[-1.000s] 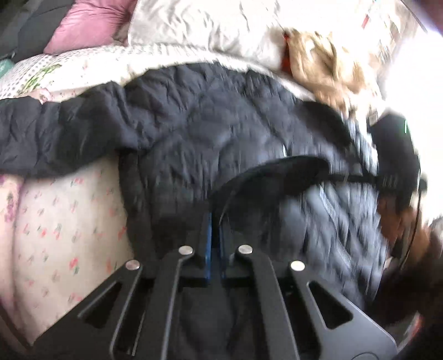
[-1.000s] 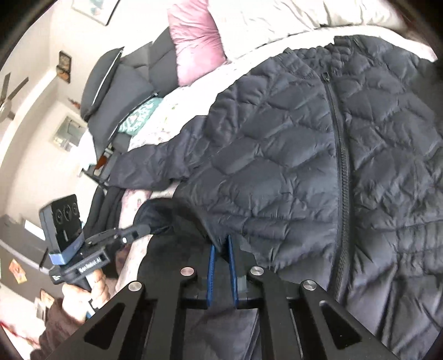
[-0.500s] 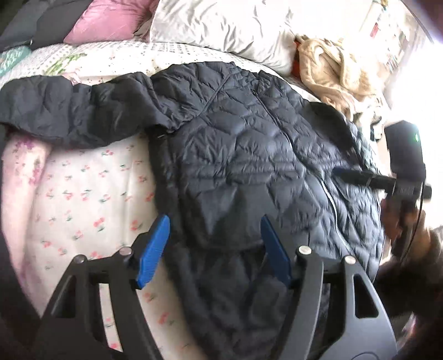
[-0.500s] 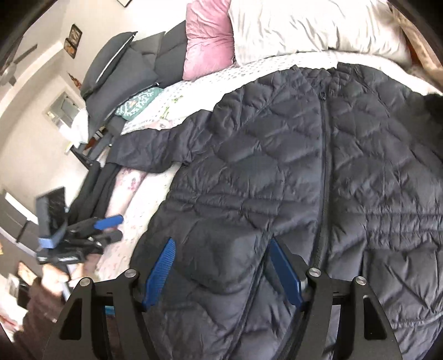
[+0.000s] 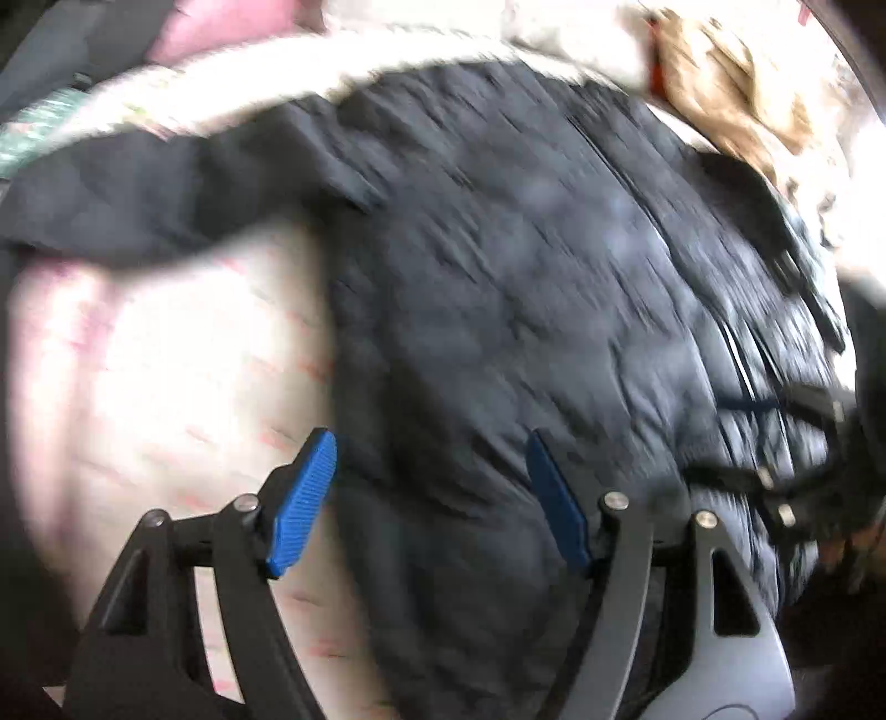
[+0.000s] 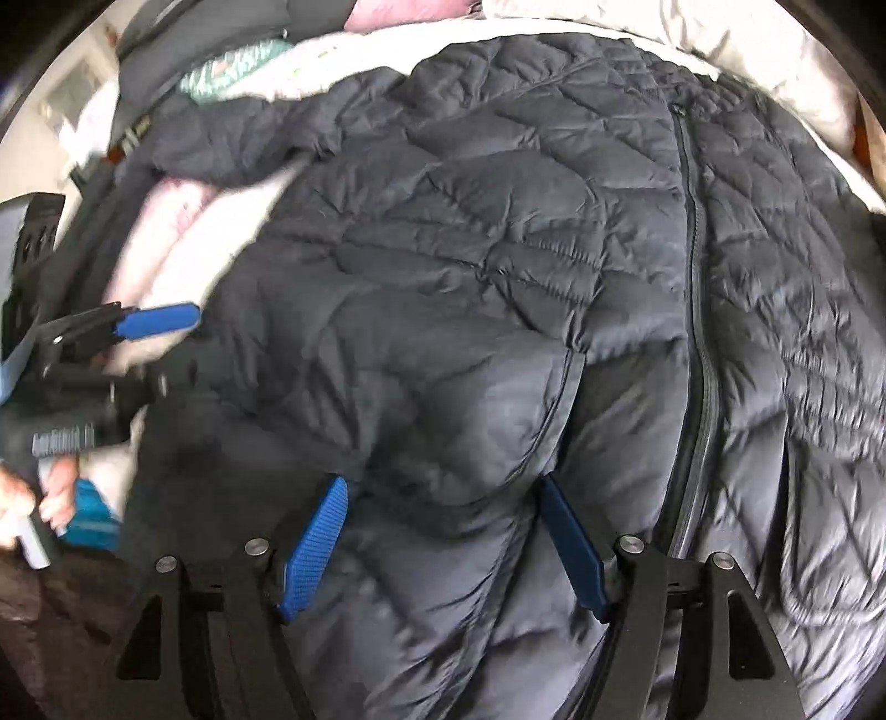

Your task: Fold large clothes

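Both pairs of tongs are spread wide now, and that is the news: a second ago each was pinched on a piece of the black quilted puffer jacket [image 6: 498, 266], and both have let go, nothing between the blue pads but air above the fabric. The left tongs [image 5: 429, 498] hang over the jacket's side edge, one blue pad over the pale floral bedsheet [image 5: 166, 387] at nine o'clock, the other over the dark quilting, though this view is smeared with motion so fine detail is lost. The right tongs [image 6: 443, 545] point steeply down at a folded-over flap of the jacket, a smooth rounded panel lying on the front just left of the long zip [image 6: 695, 277] that runs from twelve down towards five o'clock. The jacket itself lies spread across the bed, front up, one sleeve [image 6: 249, 138] stretching off to ten o'clock towards the pink pillow [image 6: 410, 11]. At nine o'clock in the right view you catch the other tool, blue pad showing, a hand [image 6: 50, 487] gripping its handle below. So, my read: one piece has been laid in place and released, and the fold is only begun, with the sleeve and most of the body still flat and open. Next likely comes a fresh grab at sleeve or hem.
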`<state>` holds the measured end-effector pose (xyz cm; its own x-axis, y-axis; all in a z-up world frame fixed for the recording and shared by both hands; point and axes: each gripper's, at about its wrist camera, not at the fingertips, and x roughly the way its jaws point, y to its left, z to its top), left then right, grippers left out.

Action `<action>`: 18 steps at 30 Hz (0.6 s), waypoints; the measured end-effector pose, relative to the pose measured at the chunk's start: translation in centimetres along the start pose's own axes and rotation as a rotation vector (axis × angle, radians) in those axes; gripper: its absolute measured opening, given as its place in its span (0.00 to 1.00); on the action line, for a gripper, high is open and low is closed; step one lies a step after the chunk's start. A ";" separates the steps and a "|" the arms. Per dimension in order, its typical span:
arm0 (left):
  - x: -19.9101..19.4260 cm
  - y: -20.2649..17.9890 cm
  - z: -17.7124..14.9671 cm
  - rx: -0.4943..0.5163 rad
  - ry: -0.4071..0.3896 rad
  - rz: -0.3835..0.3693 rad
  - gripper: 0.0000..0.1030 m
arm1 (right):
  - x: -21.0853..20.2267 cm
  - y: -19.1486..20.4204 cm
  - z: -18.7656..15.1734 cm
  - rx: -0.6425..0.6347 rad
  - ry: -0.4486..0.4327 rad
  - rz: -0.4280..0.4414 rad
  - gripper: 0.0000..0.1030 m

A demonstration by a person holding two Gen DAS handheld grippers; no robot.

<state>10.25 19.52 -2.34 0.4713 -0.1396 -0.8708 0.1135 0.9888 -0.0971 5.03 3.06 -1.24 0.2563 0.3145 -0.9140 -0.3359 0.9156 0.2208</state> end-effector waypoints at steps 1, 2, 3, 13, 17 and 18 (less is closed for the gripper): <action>-0.9 0.7 1.1 -0.021 -0.024 0.025 0.70 | -0.3 -0.3 0.2 0.022 -0.005 0.016 0.71; -1.9 1.8 2.3 -0.046 -0.048 0.041 0.73 | -0.6 -0.5 0.4 0.036 -0.014 0.026 0.71; -3.3 3.3 4.0 -0.080 -0.077 0.059 0.78 | -0.8 -0.6 0.4 0.040 -0.022 0.031 0.71; -4.7 19.7 14.6 -0.330 -0.099 0.308 0.80 | -1.1 -3.0 1.9 0.083 -0.067 -0.015 0.72; -1.8 25.7 15.6 -0.458 -0.057 0.311 0.80 | -0.7 -3.9 2.4 0.097 -0.067 -0.019 0.72; -1.0 27.0 15.7 -0.486 -0.044 0.299 0.80 | -0.7 -4.0 2.5 0.096 -0.067 -0.020 0.72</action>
<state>26.59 45.47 3.50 0.4587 0.1584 -0.8744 -0.4406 0.8951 -0.0690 8.43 -0.21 -0.66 0.3229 0.3087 -0.8947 -0.2422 0.9408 0.2372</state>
